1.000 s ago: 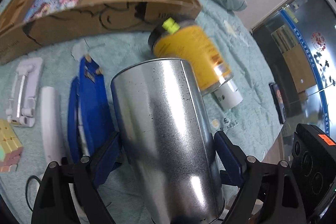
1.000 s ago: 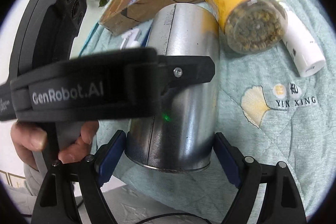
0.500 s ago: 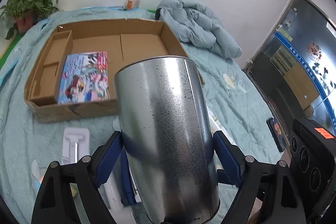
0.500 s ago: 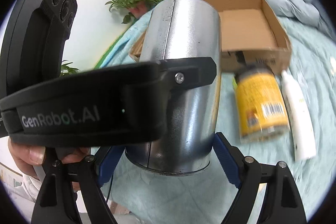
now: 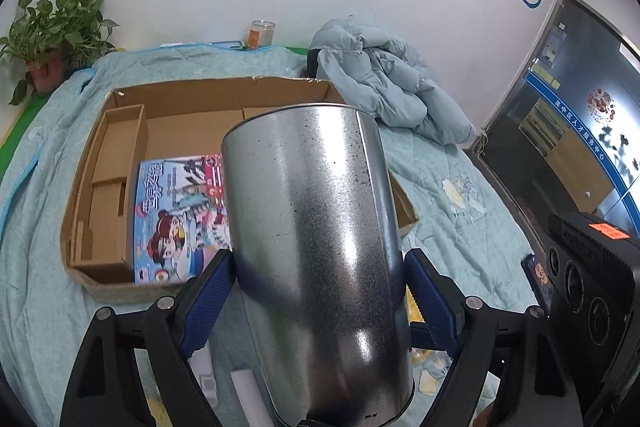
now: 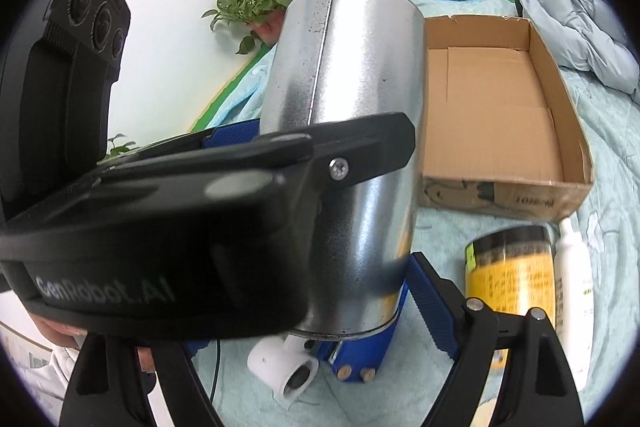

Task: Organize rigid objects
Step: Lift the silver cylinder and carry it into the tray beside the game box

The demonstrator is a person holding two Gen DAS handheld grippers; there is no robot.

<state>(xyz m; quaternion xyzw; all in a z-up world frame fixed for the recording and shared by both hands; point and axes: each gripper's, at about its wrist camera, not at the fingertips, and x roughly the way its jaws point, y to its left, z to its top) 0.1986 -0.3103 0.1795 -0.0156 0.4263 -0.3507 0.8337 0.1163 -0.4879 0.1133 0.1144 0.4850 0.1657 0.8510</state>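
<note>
A large shiny metal can (image 5: 320,247) is held in the air by both grippers. My left gripper (image 5: 318,295) is shut on its sides with blue pads (image 5: 208,301). My right gripper (image 6: 352,291) grips the same can (image 6: 352,131) from another side; its left finger is hidden behind the left gripper's black body. An open cardboard box (image 5: 120,163) lies on the bed beyond the can, with a colourful picture book (image 5: 176,219) inside. The box also shows in the right wrist view (image 6: 500,131).
On the teal quilt (image 6: 612,131) below lie a yellow jar (image 6: 508,279), a white bottle (image 6: 572,299), a white pipe fitting (image 6: 288,367) and a blue object (image 6: 360,359). A pale blue jacket (image 5: 384,91) is heaped behind the box. A potted plant (image 5: 52,31) stands at the far left.
Both grippers have lifted the metal can off the quilt and carried it up and toward the cardboard box. The jar and bottle stayed on the bed.
</note>
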